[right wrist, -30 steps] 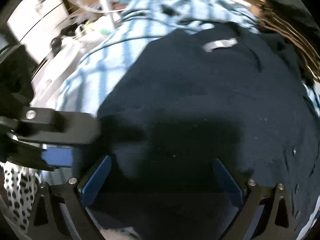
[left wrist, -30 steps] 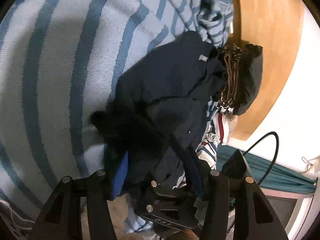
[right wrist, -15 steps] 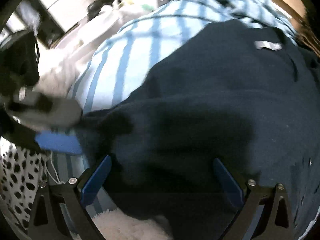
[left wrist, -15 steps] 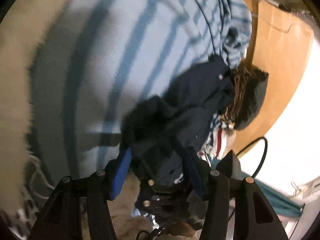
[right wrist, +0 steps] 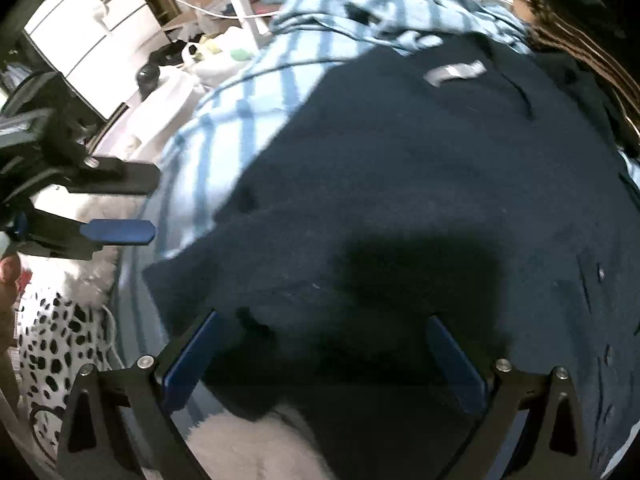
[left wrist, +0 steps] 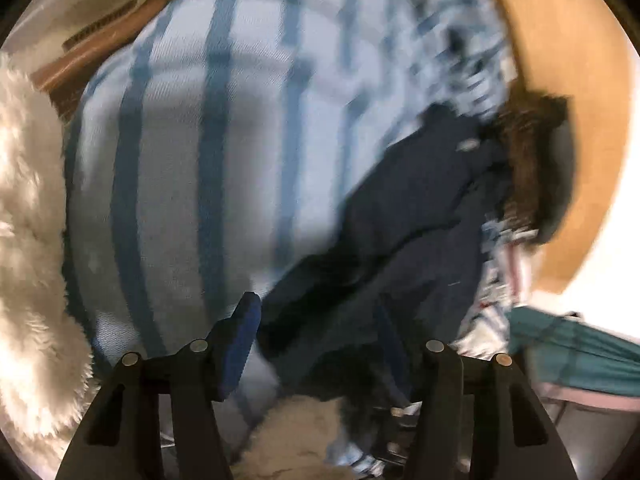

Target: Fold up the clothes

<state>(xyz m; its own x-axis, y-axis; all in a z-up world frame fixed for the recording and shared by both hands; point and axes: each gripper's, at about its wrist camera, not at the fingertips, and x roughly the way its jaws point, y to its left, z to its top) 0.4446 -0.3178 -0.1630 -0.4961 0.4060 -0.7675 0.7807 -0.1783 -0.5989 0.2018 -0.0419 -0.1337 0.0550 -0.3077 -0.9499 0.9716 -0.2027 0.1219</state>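
Presently: navy garment [right wrist: 400,200] spread flat on blue-striped blanket [left wrist: 200,160] (grey label near its far edge). Right gripper [right wrist: 320,356], jaws wide apart, poised over garment's near hem. Left gripper [left wrist: 316,344], jaws apart, empty, beside garment's corner. White fleece [left wrist: 28,240] borders blanket.

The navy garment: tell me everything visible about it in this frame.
The navy garment is dark, soft, knit-looking cloth, spread rumpled over the blue-striped blanket. A small pale label shows near its far end. Its near edge lies between the open fingers of the right gripper, with a shadow across it. The left gripper, also open, is at its near corner; contact is unclear in the blur.
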